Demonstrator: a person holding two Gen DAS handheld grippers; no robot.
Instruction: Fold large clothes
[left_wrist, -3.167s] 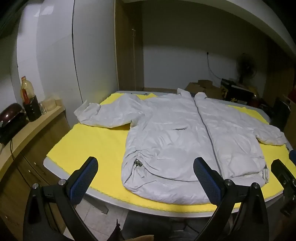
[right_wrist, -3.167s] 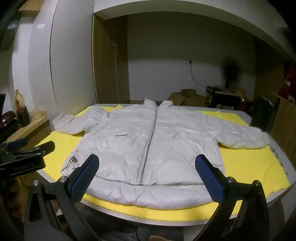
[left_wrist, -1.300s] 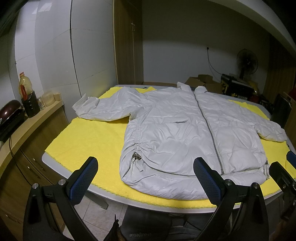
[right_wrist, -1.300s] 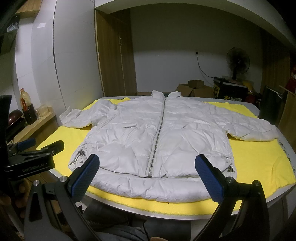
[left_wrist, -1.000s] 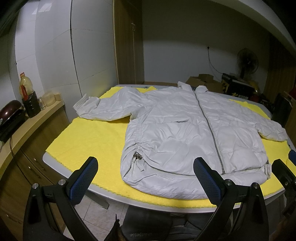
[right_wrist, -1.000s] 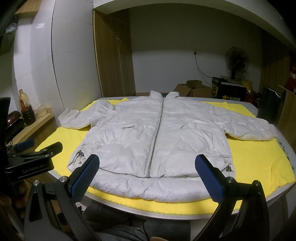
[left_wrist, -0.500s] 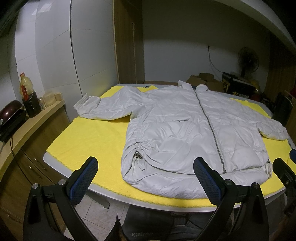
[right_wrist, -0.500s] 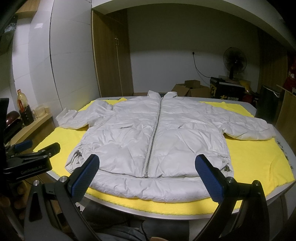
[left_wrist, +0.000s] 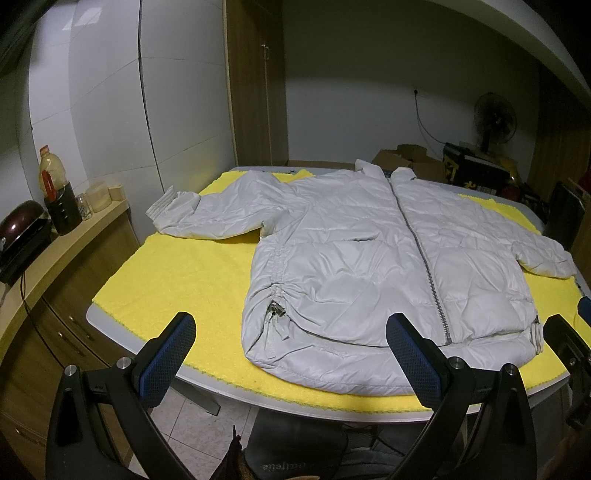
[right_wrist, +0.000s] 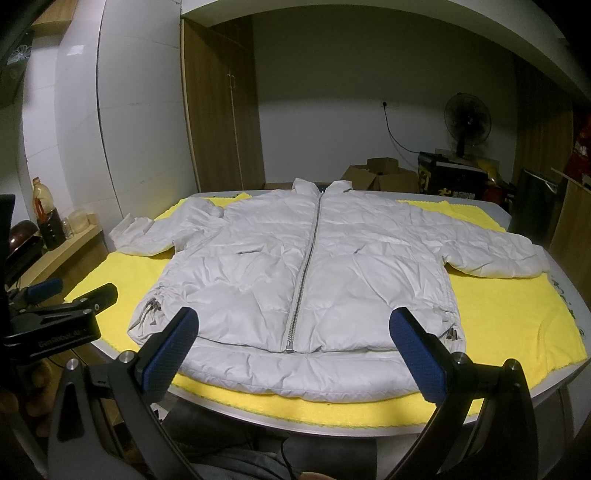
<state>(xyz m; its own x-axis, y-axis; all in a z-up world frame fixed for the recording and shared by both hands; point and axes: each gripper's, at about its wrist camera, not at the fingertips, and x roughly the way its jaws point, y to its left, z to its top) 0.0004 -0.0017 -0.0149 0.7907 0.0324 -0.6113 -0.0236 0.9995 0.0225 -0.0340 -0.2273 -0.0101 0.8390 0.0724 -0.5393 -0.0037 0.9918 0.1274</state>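
Before the first fold

Both cameras have lifted slightly; left gripper and right gripper gape wide, empty, short of the zipped pale-grey puffer jacket lying flat on the yellow-towelled worktop; folding unstarted; next, reach for a sleeve.

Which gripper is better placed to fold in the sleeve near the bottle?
Probably the left gripper. It hangs open at the jacket side where that sleeve lies spread. The right gripper, also open, faces the zipper, farther from it.
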